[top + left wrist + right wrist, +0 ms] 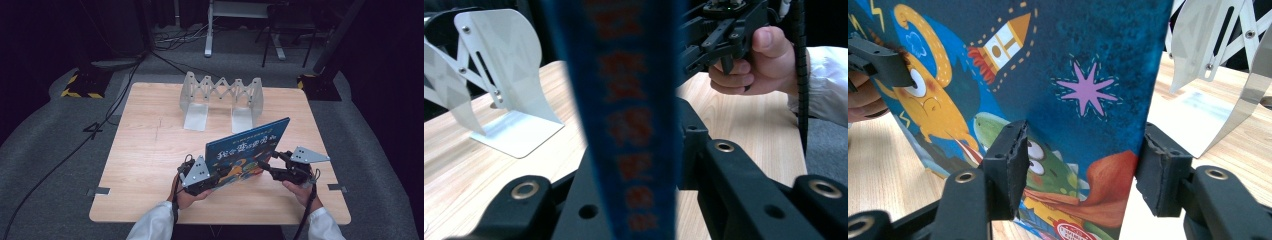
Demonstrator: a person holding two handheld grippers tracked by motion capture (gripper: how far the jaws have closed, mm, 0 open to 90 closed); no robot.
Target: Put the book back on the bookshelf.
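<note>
A blue picture book [248, 145] with a rocket, a star and cartoon creatures on its cover [1073, 50] is held upright and tilted above the wooden table [145, 150]. My left gripper [216, 176] is shut on its lower left corner. In the left gripper view the book's spine [624, 100] with orange characters runs up between the jaws of this gripper [639, 150]. My right gripper [268, 164] is at the book's lower right edge. Its jaws [1087, 172] stand wide apart facing the cover, and the pads [1013, 170] do not press on it.
A folding metal book rack [221, 92] stands at the table's far side, also seen as the rack [499, 65] and the rack [1218, 45] in the gripper views. Cables [75, 145] cross the grey floor. Stands with hazard-striped bases [80, 85] flank the table.
</note>
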